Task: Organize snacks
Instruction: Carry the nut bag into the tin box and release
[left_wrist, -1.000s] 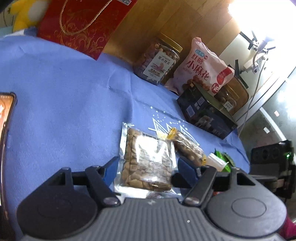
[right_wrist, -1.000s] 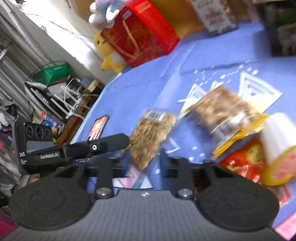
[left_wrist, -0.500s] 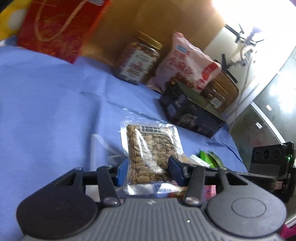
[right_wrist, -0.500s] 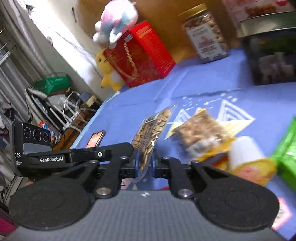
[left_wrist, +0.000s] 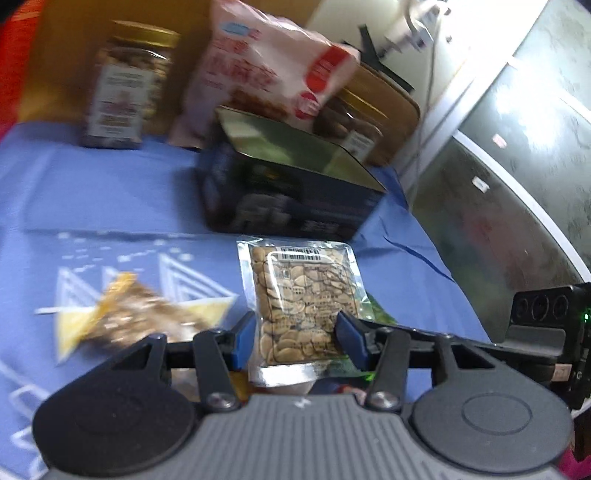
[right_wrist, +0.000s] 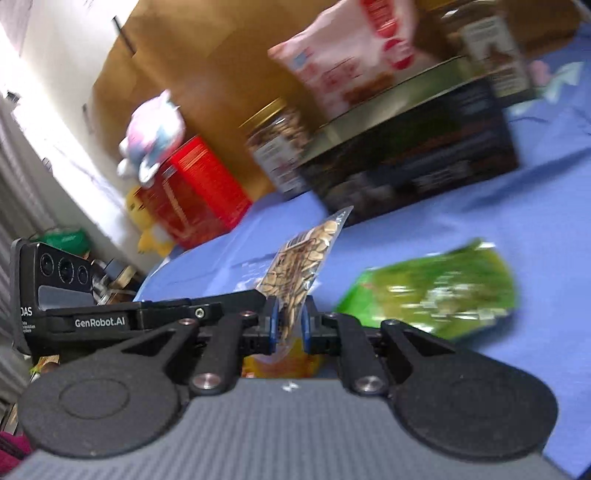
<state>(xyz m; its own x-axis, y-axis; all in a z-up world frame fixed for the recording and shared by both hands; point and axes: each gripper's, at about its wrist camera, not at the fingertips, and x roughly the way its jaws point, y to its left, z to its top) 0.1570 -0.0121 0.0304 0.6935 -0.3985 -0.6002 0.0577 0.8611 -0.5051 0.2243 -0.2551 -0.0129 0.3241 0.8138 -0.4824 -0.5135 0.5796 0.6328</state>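
Peanut packet: we see a clear vacuum pouch with silvery sealed edges, packed tight with pale peanuts, held clear of the blue cloth just in front of the dark box.
Right gripper: nearly closed, its blue pads clamped on the lower end of the packet, which we see edge-on in the right wrist view.
Left gripper: partly open, a blue pad at each long side of the packet; we cannot tell whether the pads touch it.
Packet direction: its long axis runs away from both grippers, the barcode end pointing toward the dark box, the sealed bottom flap nearest the gripper bodies.
Dark box: rectangular, dark printed sides, a shiny olive-gold top; it stands on the desk.
Behind the box: a pink-and-red crinkled snack bag leans there, with a clear gold-lidded jar of nuts beside it.
Near the box, on the cloth: a yellow-trimmed clear pouch of brown snack, blurred.
Right of the packet: a glossy green bag, lying flat, blurred.
Further off from the box: a red carton and plush toys.
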